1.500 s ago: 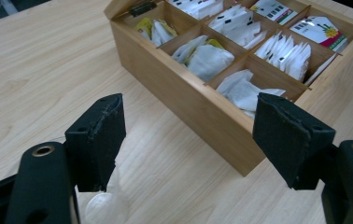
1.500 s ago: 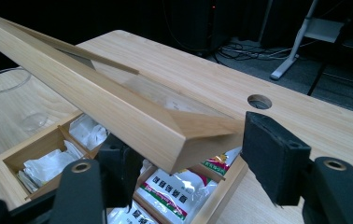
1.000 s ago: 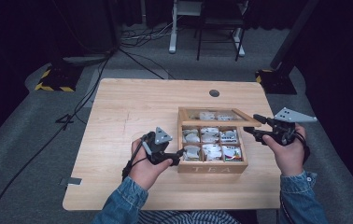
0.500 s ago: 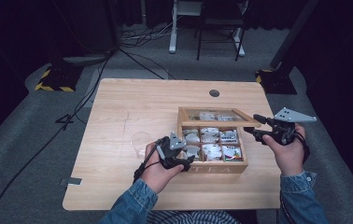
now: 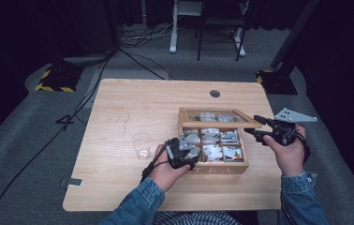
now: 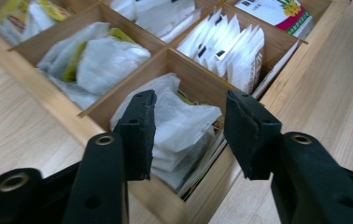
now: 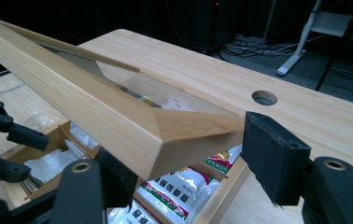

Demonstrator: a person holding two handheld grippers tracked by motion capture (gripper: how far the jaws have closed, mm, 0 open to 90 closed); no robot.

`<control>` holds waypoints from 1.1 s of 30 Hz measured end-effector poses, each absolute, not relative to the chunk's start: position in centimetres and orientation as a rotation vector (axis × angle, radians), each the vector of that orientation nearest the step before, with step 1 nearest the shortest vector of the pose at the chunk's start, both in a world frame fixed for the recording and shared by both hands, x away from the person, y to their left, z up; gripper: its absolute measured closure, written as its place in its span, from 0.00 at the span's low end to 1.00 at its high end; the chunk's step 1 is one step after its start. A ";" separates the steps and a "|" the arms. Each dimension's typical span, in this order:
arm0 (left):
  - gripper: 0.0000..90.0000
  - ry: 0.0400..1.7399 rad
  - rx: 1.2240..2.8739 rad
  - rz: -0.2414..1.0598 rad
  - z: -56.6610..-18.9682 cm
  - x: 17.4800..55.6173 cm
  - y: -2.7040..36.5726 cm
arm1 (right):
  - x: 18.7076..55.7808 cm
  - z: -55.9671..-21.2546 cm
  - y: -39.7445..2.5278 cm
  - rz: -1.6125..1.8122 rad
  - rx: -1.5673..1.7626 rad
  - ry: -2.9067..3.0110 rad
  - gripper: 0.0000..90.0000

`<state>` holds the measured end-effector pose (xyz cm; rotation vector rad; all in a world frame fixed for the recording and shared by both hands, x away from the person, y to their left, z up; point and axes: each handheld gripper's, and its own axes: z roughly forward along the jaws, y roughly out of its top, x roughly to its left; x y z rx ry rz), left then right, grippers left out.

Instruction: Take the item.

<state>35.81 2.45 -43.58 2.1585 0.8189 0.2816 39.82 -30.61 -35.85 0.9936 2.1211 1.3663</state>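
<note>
With our right tongs [image 7: 184,163] propping the tea box's lid [image 7: 118,116] on the desk [image 5: 133,103], our left tongs [image 6: 188,130] gape over a sachet [image 6: 184,123], which could tear if pinched carelessly.

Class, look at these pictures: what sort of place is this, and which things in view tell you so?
Probably a lab or studio set up for recording, not a home. A lone wooden table stands on grey carpet, dark curtains hang behind, and loose cables run across the floor beside hazard-striped stand bases.
</note>
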 end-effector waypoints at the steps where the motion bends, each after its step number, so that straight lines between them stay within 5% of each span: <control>1: 0.64 0.824 2.155 0.273 -43.7 35.9 2.3 | 39.9 -35.9 -30.6 1.369 0.993 2.123 0.44; 15: 0.78 0.796 2.185 0.300 -44.1 36.8 2.2 | 39.9 -36.0 -30.5 1.363 0.995 2.129 0.44; 21: 0.98 0.759 2.210 0.260 -44.1 36.7 2.2 | 39.9 -36.1 -30.5 1.368 0.995 2.130 0.44; 33: 1.00 0.736 2.164 0.276 -43.0 36.4 2.8 | 40.0 -36.1 -30.5 1.369 0.994 2.130 0.44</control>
